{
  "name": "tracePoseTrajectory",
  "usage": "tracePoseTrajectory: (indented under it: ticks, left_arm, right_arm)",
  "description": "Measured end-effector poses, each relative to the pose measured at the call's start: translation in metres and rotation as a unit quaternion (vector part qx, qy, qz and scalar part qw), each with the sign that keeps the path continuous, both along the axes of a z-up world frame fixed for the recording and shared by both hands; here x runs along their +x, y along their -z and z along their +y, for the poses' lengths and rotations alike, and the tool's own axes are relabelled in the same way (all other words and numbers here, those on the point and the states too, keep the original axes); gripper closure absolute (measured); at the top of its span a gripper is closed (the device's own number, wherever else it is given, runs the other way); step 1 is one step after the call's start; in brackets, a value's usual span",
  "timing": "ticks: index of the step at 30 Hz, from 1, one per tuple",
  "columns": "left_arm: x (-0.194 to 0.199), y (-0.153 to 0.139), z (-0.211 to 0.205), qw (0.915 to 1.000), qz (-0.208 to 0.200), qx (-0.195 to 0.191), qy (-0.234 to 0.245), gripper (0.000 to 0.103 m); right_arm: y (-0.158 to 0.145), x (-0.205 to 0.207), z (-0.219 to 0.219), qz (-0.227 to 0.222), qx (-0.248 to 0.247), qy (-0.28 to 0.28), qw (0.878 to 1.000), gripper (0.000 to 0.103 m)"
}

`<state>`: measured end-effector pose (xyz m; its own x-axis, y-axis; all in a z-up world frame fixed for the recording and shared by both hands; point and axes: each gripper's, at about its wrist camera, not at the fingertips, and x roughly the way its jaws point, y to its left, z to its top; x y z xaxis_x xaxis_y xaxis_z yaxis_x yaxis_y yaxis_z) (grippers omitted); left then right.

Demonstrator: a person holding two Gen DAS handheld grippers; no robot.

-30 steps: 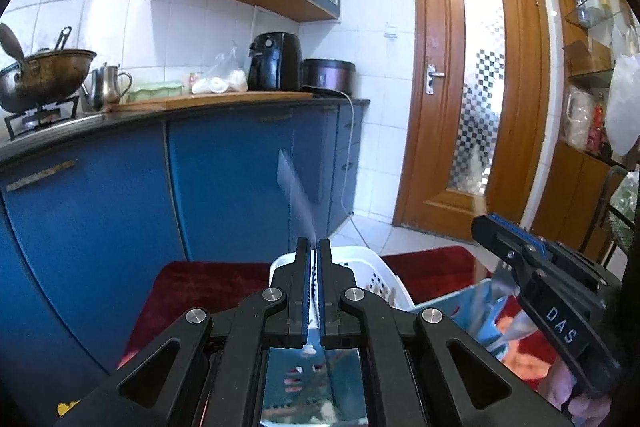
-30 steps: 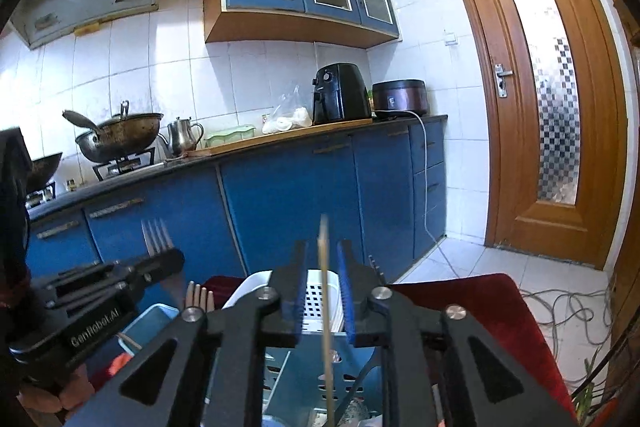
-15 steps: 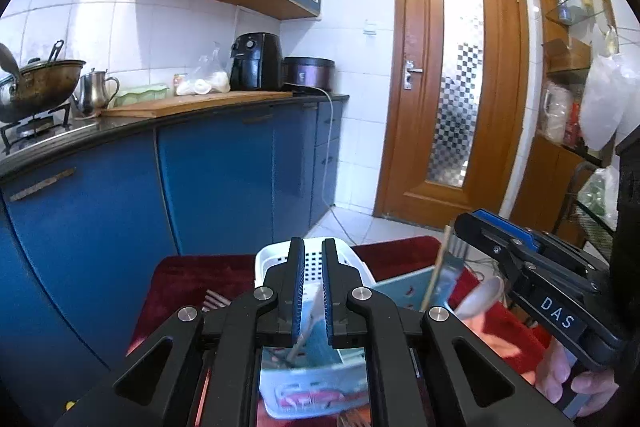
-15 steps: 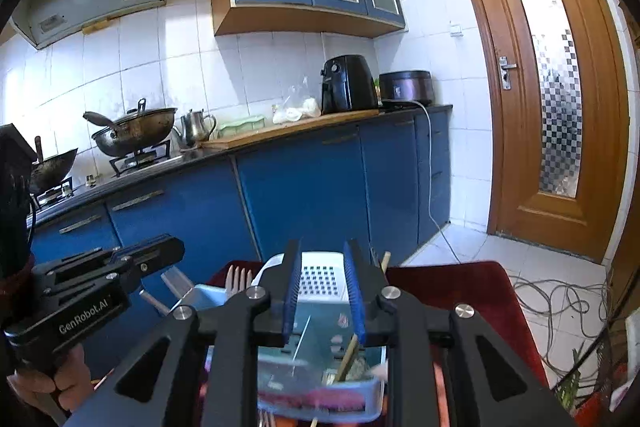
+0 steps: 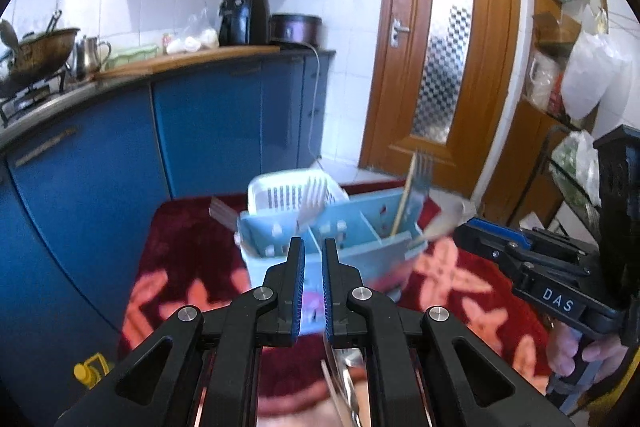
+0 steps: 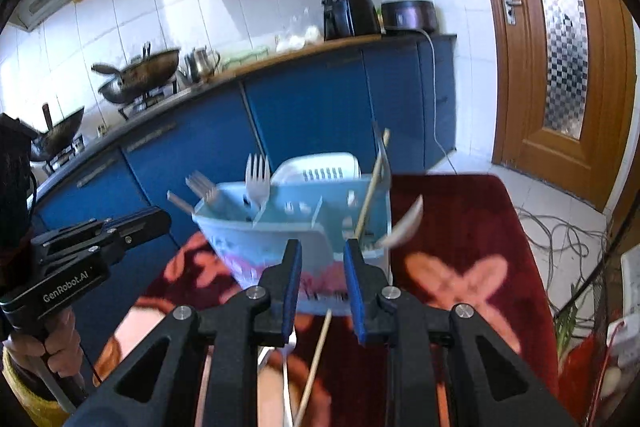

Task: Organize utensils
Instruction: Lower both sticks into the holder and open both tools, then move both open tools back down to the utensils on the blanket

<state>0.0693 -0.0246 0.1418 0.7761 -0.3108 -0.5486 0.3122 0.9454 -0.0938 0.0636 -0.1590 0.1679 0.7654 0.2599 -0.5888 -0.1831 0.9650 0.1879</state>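
A light blue divided caddy (image 5: 360, 259) (image 6: 240, 239) stands on a red flowered cloth (image 6: 460, 219). Forks (image 6: 258, 179) (image 5: 312, 197) stand in its left cells. A wooden chopstick (image 6: 372, 187) (image 5: 402, 203) and a white spoon (image 6: 408, 227) lean in its right cell. My left gripper (image 5: 312, 243) hovers just in front of the caddy, jaws a narrow gap apart with nothing between them. My right gripper (image 6: 322, 245) is also in front of it, jaws wider apart and empty. Loose cutlery (image 5: 344, 379) and a loose chopstick (image 6: 316, 359) lie below the grippers.
A white slotted basket (image 5: 276, 187) sits right behind the caddy. Blue kitchen cabinets (image 5: 208, 139) run along the left and back. A wooden door (image 5: 440, 67) is at the right. Cables (image 6: 560, 235) trail on the tiled floor past the cloth's right edge.
Both grippers let go and pulled back from the caddy. The fork from the left gripper and the chopstick from the right now stand in the caddy.
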Motion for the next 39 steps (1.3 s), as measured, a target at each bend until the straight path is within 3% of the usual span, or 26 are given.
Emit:
tracePoseTrajectory:
  ticks: [11,18,35,39]
  left_arm:
    - [-0.011,0.050,0.001,0.9956,0.091,0.020,0.009,0.095]
    - [-0.005,0.081,0.005,0.9882,0.151,0.025,0.010,0.095]
    - [0.010,0.140,-0.007,0.9622,0.270,0.021,0.032,0.095]
    - [0.015,0.146,-0.009,0.9598,0.278,0.020,0.034,0.095]
  right_arm:
    - [0.044,-0.015,0.009,0.103,-0.027,-0.030,0.994,0.079]
    - [0.071,-0.013,0.007,0.165,-0.014,-0.034,0.986,0.079]
    - [0.113,0.005,0.002,0.263,0.025,-0.041,0.964,0.079]
    - [0.115,0.011,0.009,0.272,0.030,-0.051,0.960,0.079]
